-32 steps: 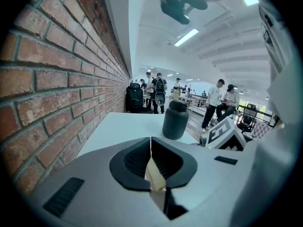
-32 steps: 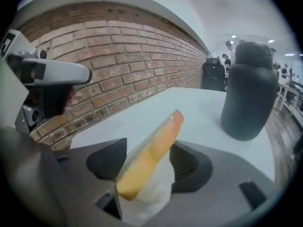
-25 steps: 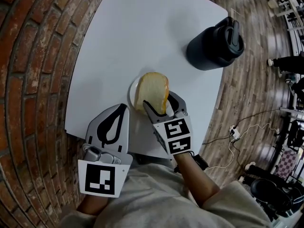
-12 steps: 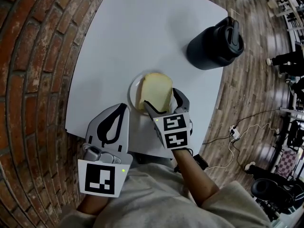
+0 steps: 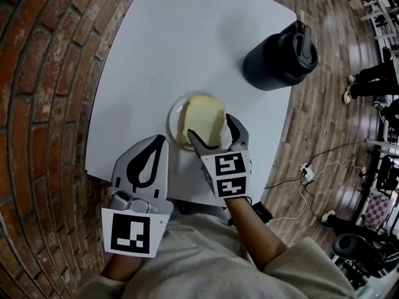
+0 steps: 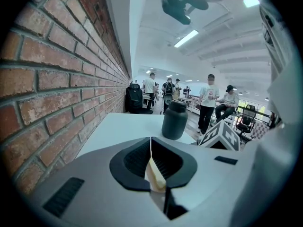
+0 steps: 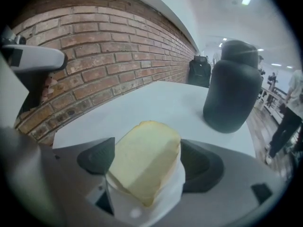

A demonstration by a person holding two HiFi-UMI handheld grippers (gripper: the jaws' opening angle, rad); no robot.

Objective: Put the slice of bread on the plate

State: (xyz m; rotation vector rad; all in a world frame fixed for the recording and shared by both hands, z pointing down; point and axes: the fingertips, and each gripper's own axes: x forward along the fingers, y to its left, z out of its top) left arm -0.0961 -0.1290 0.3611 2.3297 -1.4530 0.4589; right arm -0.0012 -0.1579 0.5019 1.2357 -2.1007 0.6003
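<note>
The slice of bread (image 5: pixel 202 118) lies flat on the small white plate (image 5: pixel 175 114), near the front edge of the white table (image 5: pixel 187 36). My right gripper (image 5: pixel 210 127) is open astride the slice's near end; its jaws have just been opening and the bread lies loose between them. In the right gripper view the bread (image 7: pixel 144 167) rests on the plate (image 7: pixel 165 196), a dark pad on either side of it. My left gripper (image 5: pixel 161 141) rests shut on the table left of the plate, nothing in it. In its own view the left gripper (image 6: pixel 151 161) has its jaws together.
A black lidded jug (image 5: pixel 280 56) stands at the table's far right; it also shows as the jug (image 7: pixel 233 86) beyond the plate. A brick wall (image 5: pixel 43 104) runs along the table's left side. Several people stand far off in the room (image 6: pixel 208 103).
The bread, held tilted up in the right jaws a second ago, now lies flat on the plate. The right jaws have spread wider. The left gripper has not moved.
</note>
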